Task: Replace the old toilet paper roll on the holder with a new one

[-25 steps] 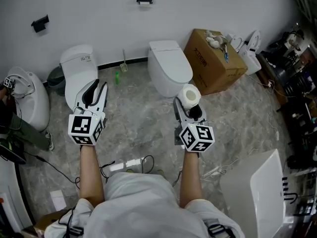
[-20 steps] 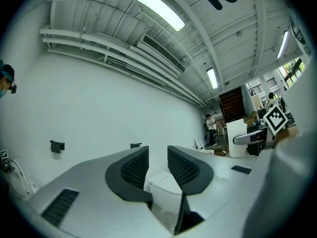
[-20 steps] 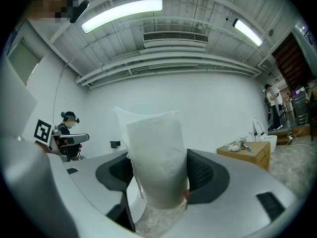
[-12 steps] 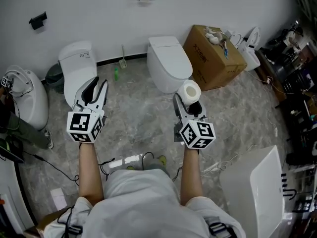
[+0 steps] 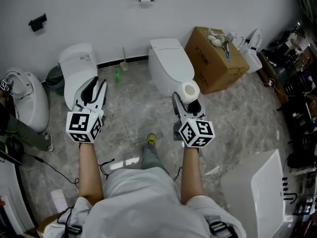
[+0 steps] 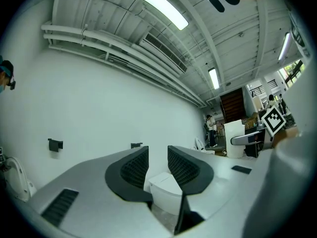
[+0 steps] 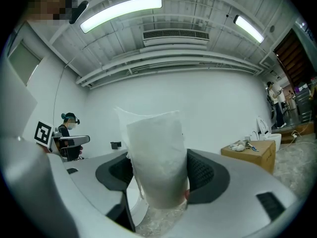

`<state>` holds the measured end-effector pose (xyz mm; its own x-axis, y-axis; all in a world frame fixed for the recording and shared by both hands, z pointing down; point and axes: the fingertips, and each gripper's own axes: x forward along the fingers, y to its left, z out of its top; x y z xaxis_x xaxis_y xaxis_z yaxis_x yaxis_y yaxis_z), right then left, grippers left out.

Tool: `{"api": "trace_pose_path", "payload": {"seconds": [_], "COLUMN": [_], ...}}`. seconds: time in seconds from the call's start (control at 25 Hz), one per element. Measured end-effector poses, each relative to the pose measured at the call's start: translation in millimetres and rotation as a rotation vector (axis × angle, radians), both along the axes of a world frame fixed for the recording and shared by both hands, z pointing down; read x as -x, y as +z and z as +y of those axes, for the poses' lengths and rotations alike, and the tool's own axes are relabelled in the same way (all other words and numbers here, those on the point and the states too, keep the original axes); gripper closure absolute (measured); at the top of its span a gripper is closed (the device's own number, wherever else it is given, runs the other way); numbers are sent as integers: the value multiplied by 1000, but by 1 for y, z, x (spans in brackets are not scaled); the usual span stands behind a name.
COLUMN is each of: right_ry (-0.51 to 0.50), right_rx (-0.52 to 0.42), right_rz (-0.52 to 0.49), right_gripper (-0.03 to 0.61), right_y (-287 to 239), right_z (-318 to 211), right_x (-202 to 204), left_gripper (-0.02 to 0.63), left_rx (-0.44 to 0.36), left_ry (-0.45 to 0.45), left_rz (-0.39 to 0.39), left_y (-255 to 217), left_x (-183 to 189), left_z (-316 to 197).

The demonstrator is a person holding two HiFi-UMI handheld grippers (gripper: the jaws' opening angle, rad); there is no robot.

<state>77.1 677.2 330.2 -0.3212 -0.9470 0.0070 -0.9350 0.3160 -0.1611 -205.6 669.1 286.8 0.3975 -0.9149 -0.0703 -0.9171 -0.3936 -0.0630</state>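
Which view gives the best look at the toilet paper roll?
The right gripper view: the toilet paper roll fills the centre, clamped between the right gripper's jaws. The head view shows it small, from above, at that gripper's tip. The left gripper view shows no clear sign of it.

Bounded at the back by a plain white wall (image 5: 99,9). Floored in grey marbled tile (image 5: 133,113). Furnished with a left toilet (image 5: 78,68) and a middle toilet (image 5: 171,66), both white and against the wall, a small green bottle (image 5: 117,77) between, a brown cardboard box (image 5: 218,58) just beside the middle one. Lit from a ribbed ceiling by long strip lights (image 7: 121,9), near an air vent (image 7: 173,34).
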Motion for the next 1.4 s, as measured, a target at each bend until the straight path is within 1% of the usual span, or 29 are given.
{"api": "trace_pose_path", "payload": {"seconds": [0.2,0.48,0.6,0.76,0.96,1.08,1.2,1.32,1.4], "right_ry": [-7,-20,-19,-31,-49,-67,-83,-104,-110], "right_rx": [0,12,20,23,32,46,45,42,48], "right_rz": [-4,-33,-39,-6,-46,-45,-29,-46,-48], "right_gripper": [268,268,268,267,267,267,267,267,267], "right_y": [4,11,16,24,35,42,42,41,42], "right_z": [-40,-119,-156,-210,-278,-316,-347,-369,-380], "right_x": [-7,-24,-38,-59,-81,-93,-104,-110,-113], "left_gripper": [499,495,494,494,492,492,492,492,492], "left_rx": [-3,18,35,50,57,52,46,61,69], "left_ry": [-4,-18,-25,-37,-62,-82,-85,-81,-73], "left_rz": [-6,-18,-24,-31,-62,-74,-91,-111,-107], "left_y": [0,6,12,19,15,6,0,5,8], "left_x": [-7,-21,-33,-54,-72,-85,-102,-116,-123], "left_z": [-40,-114,-149,-202,-270,-307,-336,-358,-369]}}
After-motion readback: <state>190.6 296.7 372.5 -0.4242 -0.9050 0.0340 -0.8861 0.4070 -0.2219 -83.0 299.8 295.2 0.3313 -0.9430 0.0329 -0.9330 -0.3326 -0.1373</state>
